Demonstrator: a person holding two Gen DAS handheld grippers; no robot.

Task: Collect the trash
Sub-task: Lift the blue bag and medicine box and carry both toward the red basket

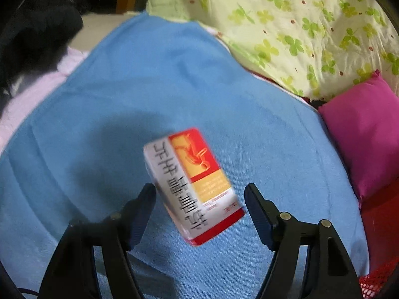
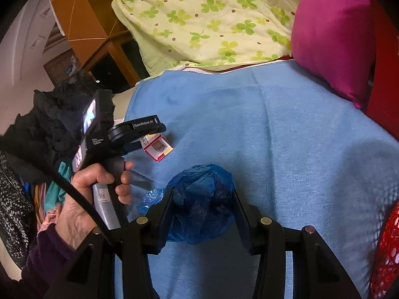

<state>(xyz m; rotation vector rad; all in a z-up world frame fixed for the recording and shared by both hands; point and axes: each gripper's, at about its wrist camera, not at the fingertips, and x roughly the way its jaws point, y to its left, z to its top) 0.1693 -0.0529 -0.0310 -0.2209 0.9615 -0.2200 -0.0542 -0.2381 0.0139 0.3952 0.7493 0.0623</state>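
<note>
A small red, white and yellow carton (image 1: 192, 186) lies on the blue sheet (image 1: 149, 87). My left gripper (image 1: 199, 189) is open around it: the left finger (image 1: 146, 201) is close to the carton's edge and the right finger (image 1: 255, 206) stands clear of it. The right wrist view shows a person's hand (image 2: 99, 179) holding that left gripper (image 2: 152, 137) low over the carton (image 2: 158, 149). My right gripper (image 2: 202, 209) is shut on a crumpled blue plastic bag (image 2: 199, 194), with both pads pressed into its sides, just above the sheet (image 2: 286, 137).
A red mesh basket (image 2: 386, 249) sits at the lower right edge, also in the left wrist view (image 1: 374, 281). A magenta pillow (image 2: 329, 32) and a clover-print quilt (image 2: 212, 17) lie at the back of the sheet. Dark clothes (image 2: 49, 129) are piled on the left.
</note>
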